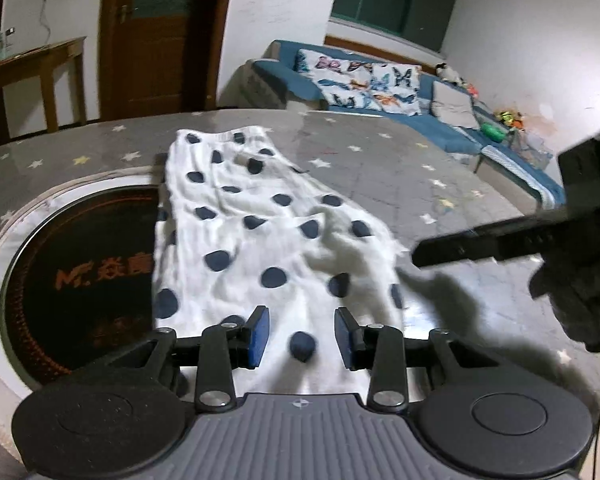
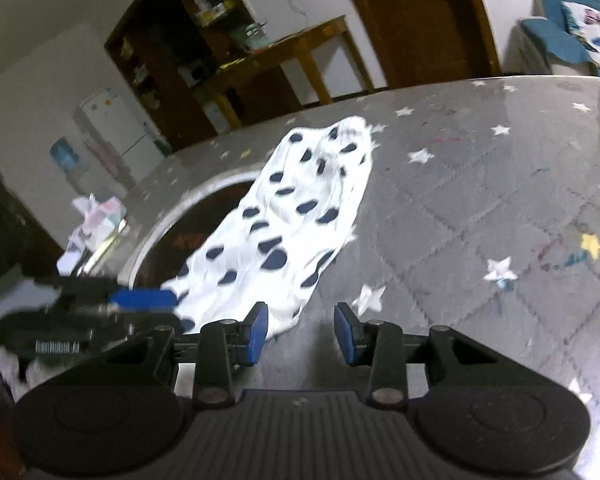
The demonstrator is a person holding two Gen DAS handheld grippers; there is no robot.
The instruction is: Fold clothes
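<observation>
Polka-dot garment [image 1: 260,232] lies partly over the round cooktop [image 1: 80,280], thin, limp, likely slippery; left gripper [image 1: 302,334] and right gripper [image 2: 301,332] both gape empty near its hem, best pinched at corners.

I count one polka-dot garment [image 1: 260,236] ahead of my left gripper [image 1: 302,338], two grippers in all, right gripper [image 2: 301,334] included, one round cooktop [image 1: 88,276] left of it, one desk [image 1: 440,184].
</observation>
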